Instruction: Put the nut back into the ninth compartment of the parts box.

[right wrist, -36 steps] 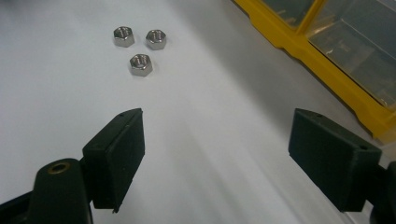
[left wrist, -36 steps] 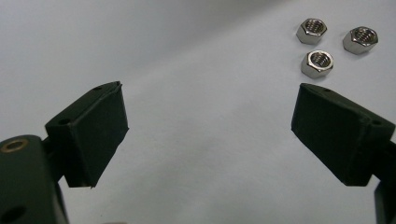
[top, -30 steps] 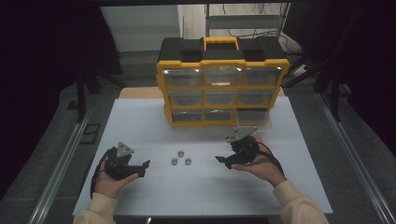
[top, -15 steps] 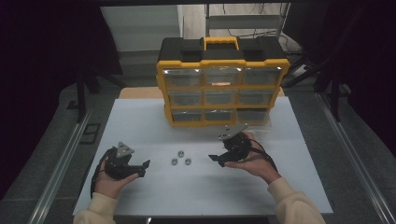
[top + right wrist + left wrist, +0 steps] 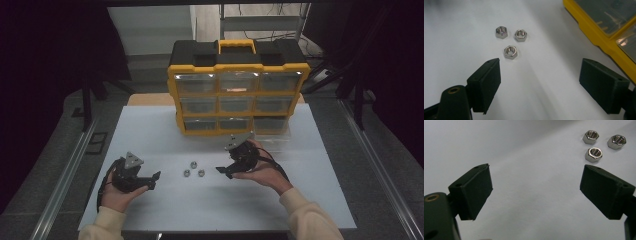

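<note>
While three hex nuts (image 5: 193,169) lay clustered on the white tabletop (image 5: 150,135), right gripper (image 5: 224,171) just right of them, fingers (image 5: 485,85) spread empty, left gripper (image 5: 154,180) farther left, likewise open.

Plain white tabletop (image 5: 150,135), pretty bare. Three small steel hex nuts (image 5: 193,170) sit in a tight cluster near the middle, close together. At the far edge stands a yellow and black organizer case (image 5: 238,95) with clear drawer fronts, well apart from the nuts.
</note>
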